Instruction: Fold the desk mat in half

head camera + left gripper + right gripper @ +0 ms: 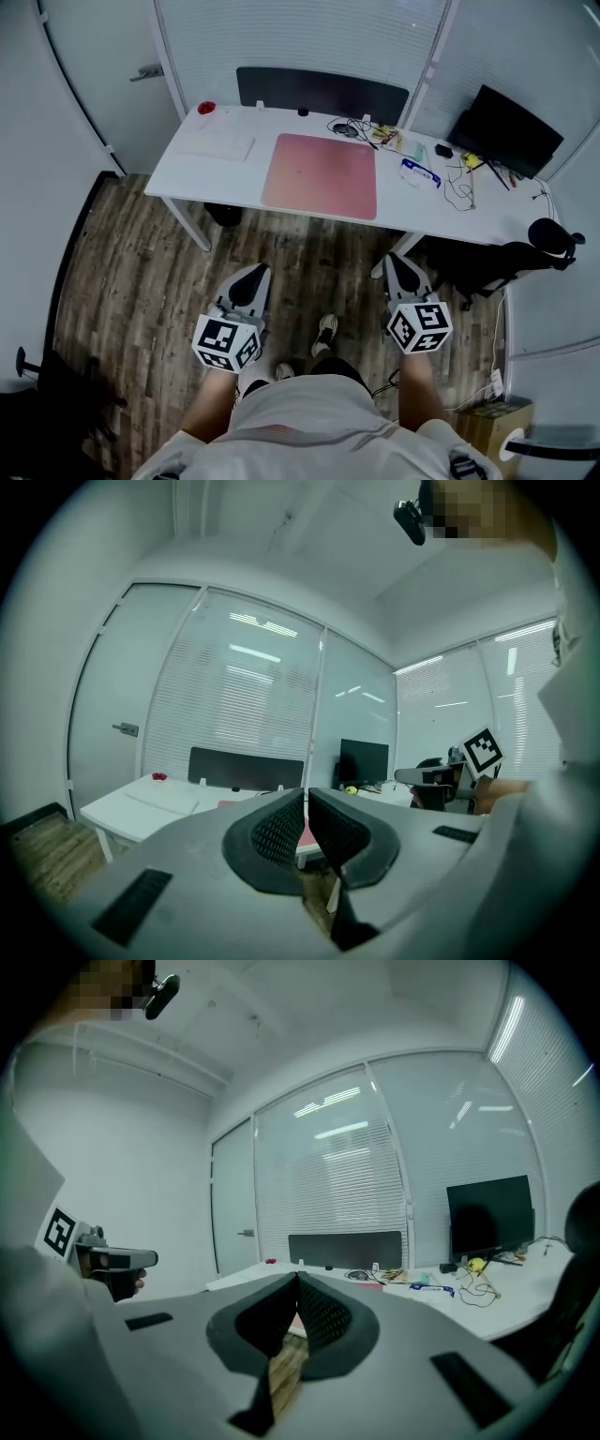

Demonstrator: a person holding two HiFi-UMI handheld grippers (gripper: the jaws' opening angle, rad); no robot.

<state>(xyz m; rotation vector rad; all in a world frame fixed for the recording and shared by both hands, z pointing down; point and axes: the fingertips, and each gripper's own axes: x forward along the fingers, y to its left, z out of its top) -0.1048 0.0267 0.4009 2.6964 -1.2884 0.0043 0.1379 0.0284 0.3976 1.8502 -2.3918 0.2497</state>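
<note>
Most of the head view is wood-plank floor (141, 272), where the person stands well back from a long white counter (211, 173). The pink desk mat (322, 175) lies flat and unfolded near the middle of that counter, its front edge close to the counter's front edge, with nothing resting on it. A dark partition panel (322, 92) runs along the counter's back edge behind the mat. A black monitor (506, 131) stands at the far right end, and a black office chair (530, 248) sits below it beside the counter.

The left gripper (251, 274) and the right gripper (398, 262) are held low in front of the person's waist, side by side, both well apart from the counter and the mat. In the left gripper view the fingers (281, 829) are drawn together with nothing between them. In the right gripper view the fingers (323, 1316) are likewise closed on nothing.

A white flat item (220, 145) lies left of the mat. A tangle of cables (352, 127) sits behind the mat's right corner. A blue-and-white packet (419, 173) lies just right of the mat. A small red object (206, 108) rests at the counter's back left corner.
</note>
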